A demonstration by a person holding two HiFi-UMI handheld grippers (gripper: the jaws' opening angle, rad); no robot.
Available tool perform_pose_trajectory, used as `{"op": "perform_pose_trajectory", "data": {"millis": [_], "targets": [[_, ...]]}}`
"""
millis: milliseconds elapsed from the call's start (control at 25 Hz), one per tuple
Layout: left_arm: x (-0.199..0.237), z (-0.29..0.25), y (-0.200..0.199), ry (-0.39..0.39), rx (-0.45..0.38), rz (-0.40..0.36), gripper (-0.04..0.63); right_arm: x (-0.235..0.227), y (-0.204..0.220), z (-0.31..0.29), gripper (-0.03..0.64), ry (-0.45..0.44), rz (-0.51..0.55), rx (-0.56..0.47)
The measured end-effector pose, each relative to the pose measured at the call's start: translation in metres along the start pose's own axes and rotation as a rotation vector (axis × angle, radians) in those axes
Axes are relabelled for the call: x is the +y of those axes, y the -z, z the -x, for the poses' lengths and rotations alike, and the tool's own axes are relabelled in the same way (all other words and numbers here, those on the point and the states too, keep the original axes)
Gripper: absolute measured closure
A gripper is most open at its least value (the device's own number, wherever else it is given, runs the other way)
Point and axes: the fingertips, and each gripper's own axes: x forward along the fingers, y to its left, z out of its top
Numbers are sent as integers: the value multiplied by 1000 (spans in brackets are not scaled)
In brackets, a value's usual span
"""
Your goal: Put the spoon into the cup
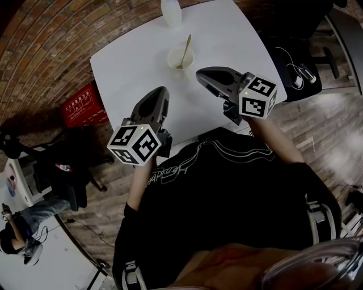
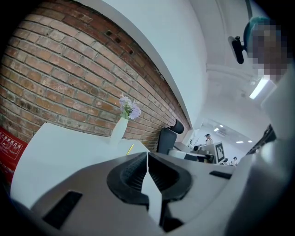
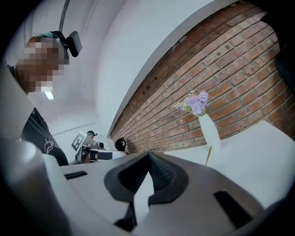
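Cup (image 1: 181,58) is on the table (image 1: 130,62) with the spoon (image 1: 186,48) in it, handle leaning to 1 o'clock. Vase (image 1: 171,11) is behind the cup at 12 o'clock, by the table's far edge. Left gripper (image 1: 162,90) is at the cup's 7 o'clock and right gripper (image 1: 199,74) near its 4 o'clock, both over the table; crate (image 1: 84,105) is on the floor at 8 o'clock.

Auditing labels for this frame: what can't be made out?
- Cup: hidden behind left tool and right tool in their gripper views; only spoon handle shows there.
- Spoon bowl: head view, sunk inside the cup.
- Vase: head view, top cut off by frame edge.
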Motion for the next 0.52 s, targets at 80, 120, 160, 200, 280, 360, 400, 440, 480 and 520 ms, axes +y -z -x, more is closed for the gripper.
{"op": "perform_pose_trajectory", "data": {"millis": [80, 120, 160, 200, 280, 360, 400, 440, 480, 520], "targets": [[1, 0, 0, -3, -4, 0, 586, 0, 1, 0, 620, 2, 5, 11], [2, -1, 0, -5, -6, 2, 586, 0, 1, 0, 620, 3, 6, 14], [3, -2, 0, -8, -6, 4, 586, -1, 1, 0, 620, 4, 6, 15], [4, -3, 1, -10, -4, 8, 586, -2, 1, 0, 620, 6, 5, 13], [6, -4, 1, -10, 2, 12, 586, -5, 1, -1, 620, 10, -1, 6], [6, -5, 0, -6, 2, 12, 586, -6, 1, -1, 620, 13, -2, 9], [6, -5, -1, -4, 2, 12, 586, -6, 1, -1, 620, 15, 0, 15], [7, -5, -1, -3, 2, 12, 586, -6, 1, -2, 620, 17, 1, 20], [7, -6, -2, -2, 2, 12, 586, -6, 1, -2, 620, 19, 3, 24], [7, -6, -2, 0, 2, 13, 586, -6, 1, -2, 620, 21, 4, 28]]}}
